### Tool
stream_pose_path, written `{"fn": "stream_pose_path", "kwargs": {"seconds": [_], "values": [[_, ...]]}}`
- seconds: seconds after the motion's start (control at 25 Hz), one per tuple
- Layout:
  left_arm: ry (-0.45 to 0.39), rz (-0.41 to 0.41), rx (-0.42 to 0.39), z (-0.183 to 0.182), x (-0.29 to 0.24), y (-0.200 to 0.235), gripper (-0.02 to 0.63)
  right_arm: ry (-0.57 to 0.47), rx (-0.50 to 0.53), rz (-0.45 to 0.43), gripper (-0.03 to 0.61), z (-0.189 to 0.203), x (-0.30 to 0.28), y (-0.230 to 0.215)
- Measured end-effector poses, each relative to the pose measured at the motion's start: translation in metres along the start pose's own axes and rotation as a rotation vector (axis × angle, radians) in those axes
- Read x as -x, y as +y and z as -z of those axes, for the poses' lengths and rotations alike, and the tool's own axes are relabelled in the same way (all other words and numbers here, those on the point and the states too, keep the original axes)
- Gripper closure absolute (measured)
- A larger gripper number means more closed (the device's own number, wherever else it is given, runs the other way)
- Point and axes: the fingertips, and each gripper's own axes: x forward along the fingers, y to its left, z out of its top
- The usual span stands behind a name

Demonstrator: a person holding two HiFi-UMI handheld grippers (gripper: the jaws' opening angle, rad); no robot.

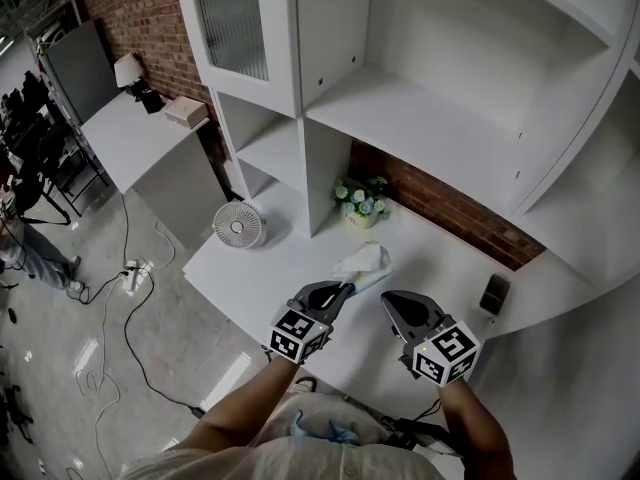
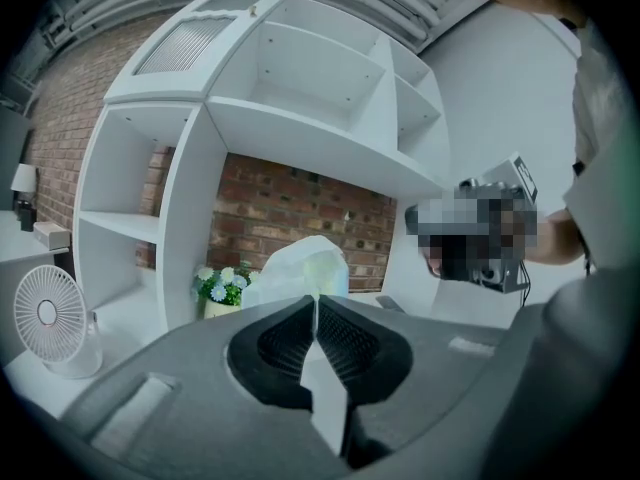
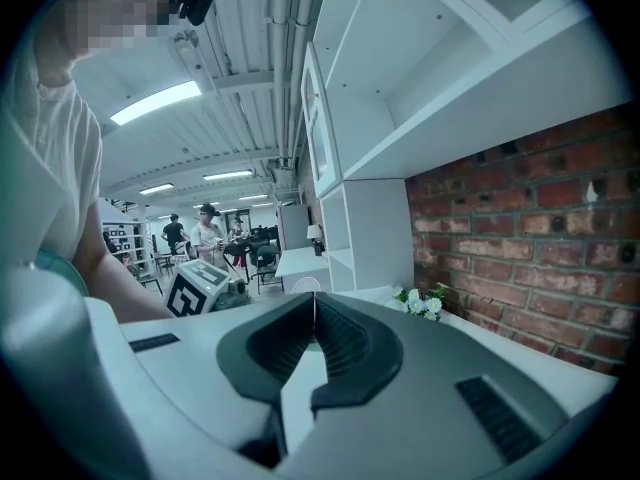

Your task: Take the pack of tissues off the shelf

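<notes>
- Pack of tissues (image 1: 365, 266) is already off the shelf (image 1: 420, 118), sticking out past the left gripper (image 1: 347, 288) fingers, which pinch its thin edge above the desk (image 1: 260, 278).
- Right gripper (image 1: 388, 299) fingers are pressed together, empty.
- Such a slight edge hold could slip, dropping the pack.

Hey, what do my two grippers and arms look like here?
The left gripper and right gripper match: grey shells, black ribbed fingers, and a cube of black-and-white square markers on each. Forearms are bare below a pale shirt.
</notes>
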Motion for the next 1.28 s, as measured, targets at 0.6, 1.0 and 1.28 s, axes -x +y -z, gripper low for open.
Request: {"fn": "stream_pose_path", "kwargs": {"seconds": [0.6,1.0,1.28], "values": [[0.125,0.037,0.048,0.069,-0.02,-0.002,0.598,0.042,-0.037,0.018,0.56,0.029,0.004,-0.005],[0.176,0.051,0.077,0.102,-0.035,-0.002,0.598,0.103,-0.043,0.039,0.56,0.06,-0.001,-0.013],[0.215,0.075,0.026,0.124,-0.042,-0.004,0.598,0.125,-0.061,0.048,0.56,0.076,0.0,-0.012]]}}
